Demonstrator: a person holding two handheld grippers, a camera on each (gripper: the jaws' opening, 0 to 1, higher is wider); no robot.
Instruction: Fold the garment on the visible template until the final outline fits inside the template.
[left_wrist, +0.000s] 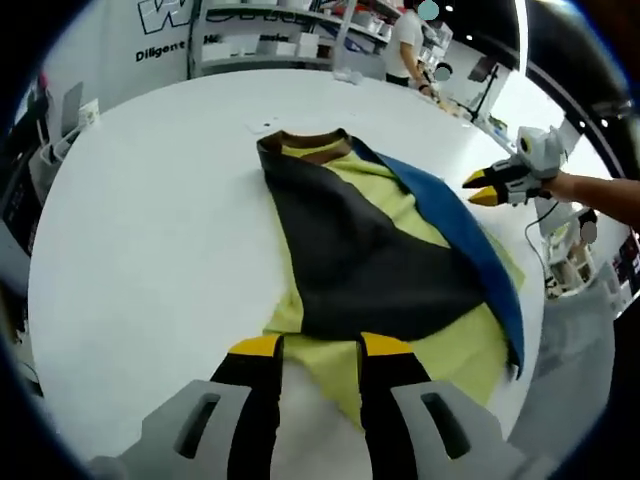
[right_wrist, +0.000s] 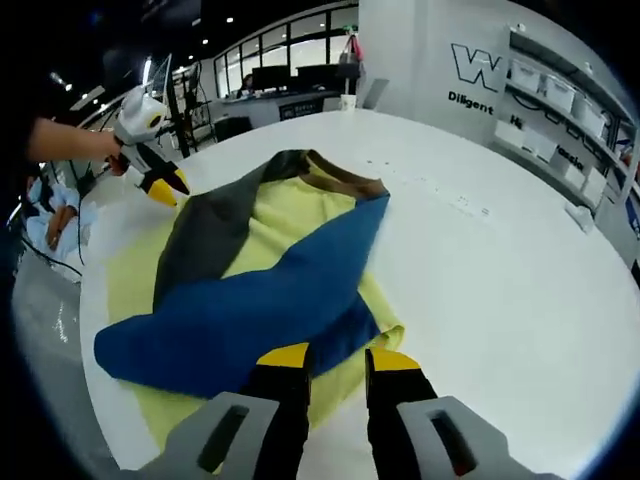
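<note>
- Left gripper (left_wrist: 320, 347): its two yellow-tipped jaws are seen parted, with nothing clamped between them, poised over the garment's (left_wrist: 380, 250) near hem; contact with the cloth cannot be judged.
- Right gripper (right_wrist: 327, 358): its jaws are likewise spread and nothing is held; they are poised at the edge of the blue fold (right_wrist: 250, 310).
- One garment is counted, laid flat on the white table (left_wrist: 150, 230), over a yellow-green template (left_wrist: 470, 350) whose edge is seen beyond the cloth.
- The garment's long axis runs away from the left gripper, with the brown collar (left_wrist: 315, 148) pointed at the far side of the table.
- Three colours are seen on it: a dark grey panel (left_wrist: 360, 250), a blue panel and yellow-green.
- Two grippers are counted.
- Shelving (left_wrist: 290, 35) is seen past the table.
</note>
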